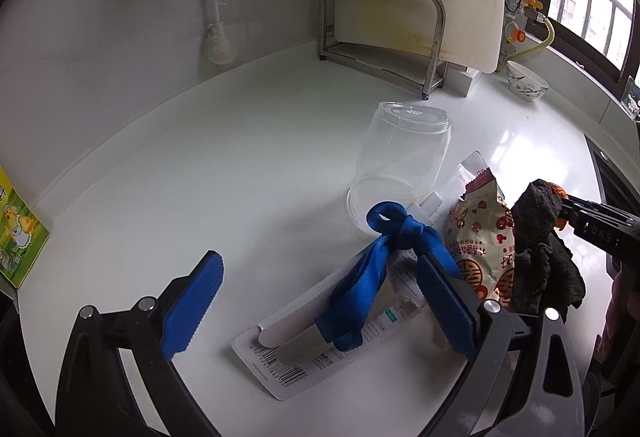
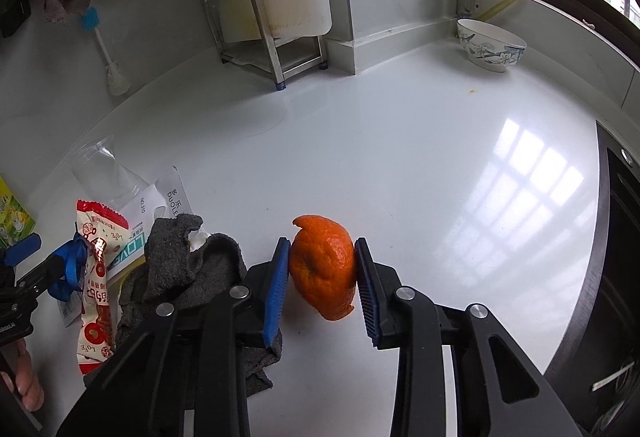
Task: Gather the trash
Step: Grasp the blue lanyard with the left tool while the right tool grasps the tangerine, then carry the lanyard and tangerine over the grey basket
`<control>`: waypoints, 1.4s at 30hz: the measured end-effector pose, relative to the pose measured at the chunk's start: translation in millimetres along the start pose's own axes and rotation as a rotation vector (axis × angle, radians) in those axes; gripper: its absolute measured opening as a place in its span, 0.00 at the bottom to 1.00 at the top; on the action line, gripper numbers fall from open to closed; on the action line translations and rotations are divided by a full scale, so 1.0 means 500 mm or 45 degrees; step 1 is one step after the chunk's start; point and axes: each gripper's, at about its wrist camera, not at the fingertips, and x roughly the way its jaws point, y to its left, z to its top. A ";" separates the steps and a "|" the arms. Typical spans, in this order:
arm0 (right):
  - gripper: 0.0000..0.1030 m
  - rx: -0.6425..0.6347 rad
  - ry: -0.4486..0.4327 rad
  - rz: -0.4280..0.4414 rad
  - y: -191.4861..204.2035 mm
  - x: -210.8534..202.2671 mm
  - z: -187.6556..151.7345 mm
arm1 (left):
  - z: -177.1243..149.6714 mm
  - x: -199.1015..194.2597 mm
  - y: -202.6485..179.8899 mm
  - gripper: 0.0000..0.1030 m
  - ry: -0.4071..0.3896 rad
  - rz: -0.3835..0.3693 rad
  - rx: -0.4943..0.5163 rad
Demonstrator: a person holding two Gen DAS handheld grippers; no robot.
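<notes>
the left claw (image 1: 316, 301) stands released over the white table (image 1: 200, 177), its jaws straddling the blue strap (image 1: 372, 269) that lies knotted across a flat package (image 1: 280, 361), apparently lining up a pick. right of it sit a snack wrapper (image 2: 94, 277) and dark cloth (image 2: 180, 269). the right claw (image 2: 322, 273) is clenched on the orange peel (image 2: 322, 273), ready to lift it.

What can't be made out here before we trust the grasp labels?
- Orange peel, left wrist view: almost wholly hidden behind the grey rag.
- Blue strap, right wrist view: mostly covered by the snack wrapper.
- Card package: small print too fine to read.
- Clear cup, right wrist view: faint, its rim indistinct.
</notes>
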 end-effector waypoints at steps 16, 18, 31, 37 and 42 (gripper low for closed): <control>0.31 0.060 -0.021 0.019 0.005 -0.053 -0.020 | -0.004 0.019 -0.026 0.25 0.021 0.012 0.080; 0.31 0.060 -0.020 0.020 0.006 -0.060 -0.026 | -0.003 0.017 -0.029 0.15 0.031 0.011 0.079; 0.31 0.098 -0.030 0.027 0.004 -0.132 -0.064 | 0.023 -0.072 -0.022 0.06 -0.039 -0.067 0.009; 0.31 0.113 -0.056 0.039 0.000 -0.192 -0.083 | 0.020 -0.139 -0.028 0.06 -0.070 -0.070 0.011; 0.31 0.089 -0.057 0.034 0.001 -0.245 -0.107 | 0.006 -0.195 -0.043 0.06 -0.086 -0.069 0.026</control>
